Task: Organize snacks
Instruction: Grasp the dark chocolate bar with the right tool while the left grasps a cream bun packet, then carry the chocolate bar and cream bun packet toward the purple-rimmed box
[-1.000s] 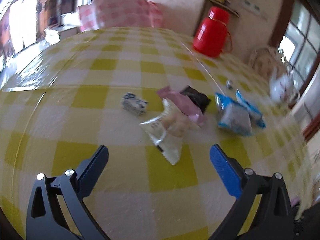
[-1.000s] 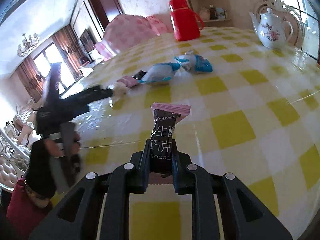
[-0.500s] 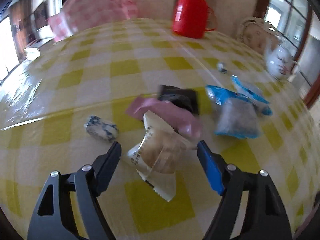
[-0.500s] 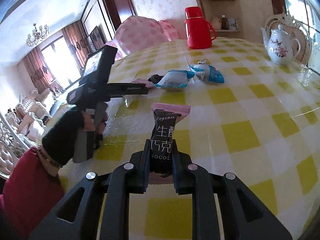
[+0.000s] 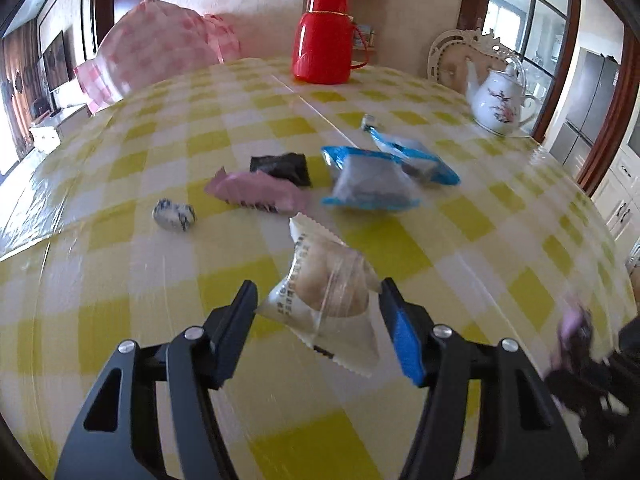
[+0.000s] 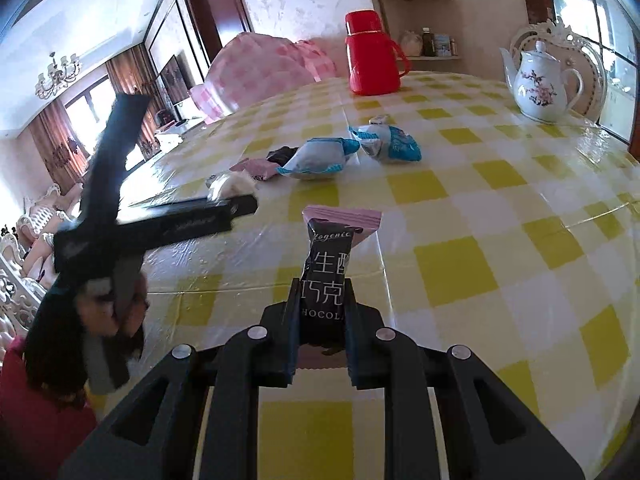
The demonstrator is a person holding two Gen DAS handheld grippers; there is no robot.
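Your left gripper [image 5: 316,298], pitched down at the table, has just been closing its jaws on the clear-wrapped pastry [image 5: 324,292] (pads touching both sides), while your right gripper [image 6: 322,304] stays clamped on the dark chocolate bar [image 6: 326,276], pointing downward too.

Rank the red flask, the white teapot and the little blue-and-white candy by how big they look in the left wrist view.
1. red flask, clearly largest.
2. white teapot.
3. blue-and-white candy, smallest, though it lies nearer the camera than the other two, so its true size is smaller still.
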